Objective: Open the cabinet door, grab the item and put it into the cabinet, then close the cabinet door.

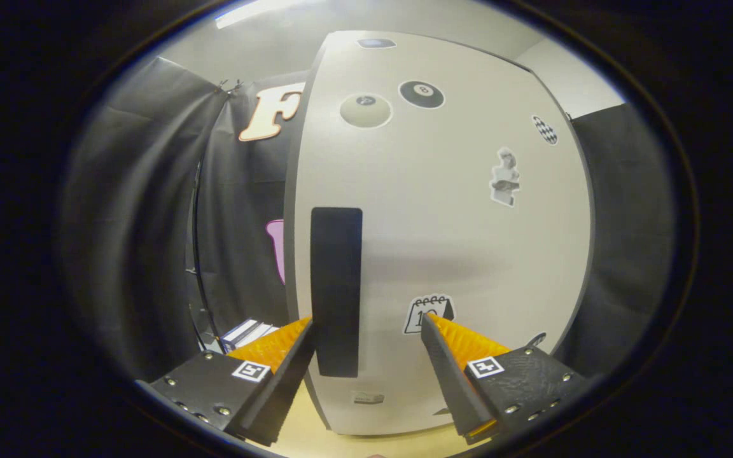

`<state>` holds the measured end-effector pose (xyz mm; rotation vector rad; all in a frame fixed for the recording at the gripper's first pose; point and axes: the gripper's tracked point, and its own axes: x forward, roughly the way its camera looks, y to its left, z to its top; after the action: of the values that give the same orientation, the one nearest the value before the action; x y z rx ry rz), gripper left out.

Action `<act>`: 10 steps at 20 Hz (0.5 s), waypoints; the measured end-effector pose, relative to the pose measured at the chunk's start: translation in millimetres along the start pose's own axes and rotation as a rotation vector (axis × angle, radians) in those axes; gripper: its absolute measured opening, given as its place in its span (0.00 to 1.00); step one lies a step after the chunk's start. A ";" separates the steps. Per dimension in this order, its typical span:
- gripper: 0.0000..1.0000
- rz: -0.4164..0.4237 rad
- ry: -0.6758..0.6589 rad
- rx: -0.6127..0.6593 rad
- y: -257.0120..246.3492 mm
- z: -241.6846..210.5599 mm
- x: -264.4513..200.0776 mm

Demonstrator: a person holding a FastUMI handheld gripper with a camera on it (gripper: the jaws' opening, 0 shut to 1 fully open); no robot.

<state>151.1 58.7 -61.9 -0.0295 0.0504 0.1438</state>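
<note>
Fingers (306,331) first, at the bottom of the frame: I count two, spread wide, with nothing pinched between them. Each carries one small square marker on its base. The gripper (366,327) sits right up against the cabinet door (468,254), which fills the centre of my view. The left fingertip lies at the left edge of the one dark vertical handle (336,289), near the handle's lower end; whether it touches I cannot tell. The right finger's tip overlaps the lower corner of a calendar sticker (429,313) on the door face.

Below the fingers I see a strip of pale wooden surface (309,439) at the foot of the cabinet.

Higher up the door I count more stickers: two billiard balls (421,93) side by side near the top, one checkered oval (545,129) at upper right, one pale statue figure (505,177) right of centre, and one dark oval at the very top edge.

Lower left, beyond the left finger, lies a small box (247,332) with light and dark stripes, beside the cabinet; that looks to be the item. Black cloth (144,222) hangs behind on both sides.
</note>
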 end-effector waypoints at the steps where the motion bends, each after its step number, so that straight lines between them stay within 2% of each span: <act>1: 0.97 0.002 0.003 -0.006 -0.8 0.7 -8.1; 7: 0.97 -0.011 -0.001 -0.012 -14.3 12.0 -58.5; 10: 0.97 -0.040 -0.018 -0.030 -34.3 24.9 -103.6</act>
<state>54.9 10.8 -30.8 -0.0590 0.0298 0.1052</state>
